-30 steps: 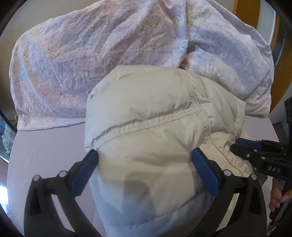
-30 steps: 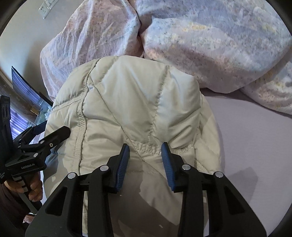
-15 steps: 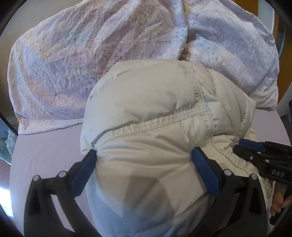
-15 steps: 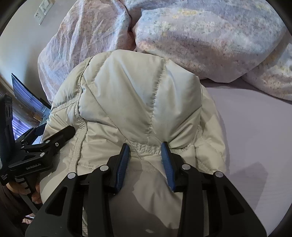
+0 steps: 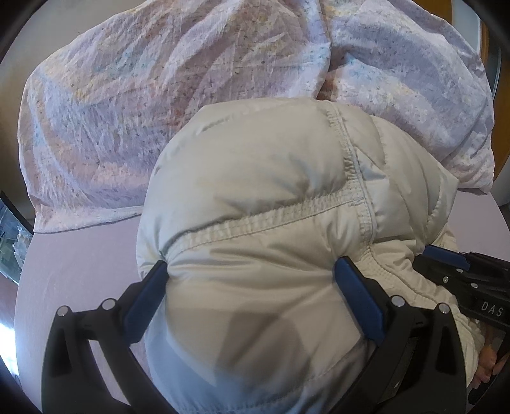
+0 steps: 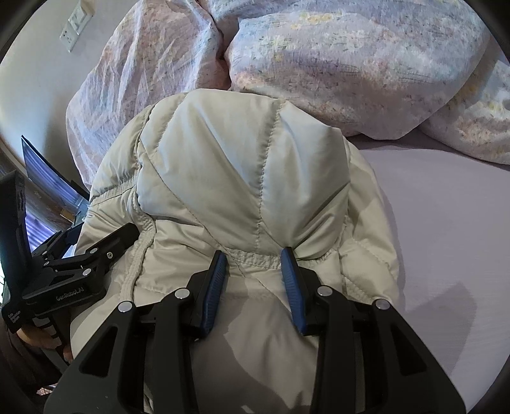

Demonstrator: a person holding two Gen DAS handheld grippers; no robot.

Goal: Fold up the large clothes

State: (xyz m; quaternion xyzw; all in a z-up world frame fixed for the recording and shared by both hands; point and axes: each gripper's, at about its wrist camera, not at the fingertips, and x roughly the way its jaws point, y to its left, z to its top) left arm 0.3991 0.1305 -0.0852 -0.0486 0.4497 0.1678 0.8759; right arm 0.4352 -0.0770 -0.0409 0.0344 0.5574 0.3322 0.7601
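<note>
A cream puffy down jacket (image 5: 264, 197) lies bunched on the lilac bed sheet (image 5: 73, 270); it also fills the right wrist view (image 6: 242, 178). My left gripper (image 5: 251, 280) has its jaws spread wide, pressed around a thick bulge of the jacket. My right gripper (image 6: 255, 270) has its jaws partly closed, pinching a fold of the jacket at a stitched seam. The right gripper shows at the right edge of the left wrist view (image 5: 459, 277), and the left gripper shows at the left of the right wrist view (image 6: 79, 264).
A rumpled floral duvet (image 5: 159, 95) and pillows (image 6: 350, 63) lie right behind the jacket. Bare sheet (image 6: 446, 223) lies to the right. A wall with sockets (image 6: 75, 25) and a dark screen (image 6: 47, 172) stand at the left.
Both grippers have pushed the jacket forward toward the duvet, so it sits closer and puffs higher. The jaw openings look unchanged.
</note>
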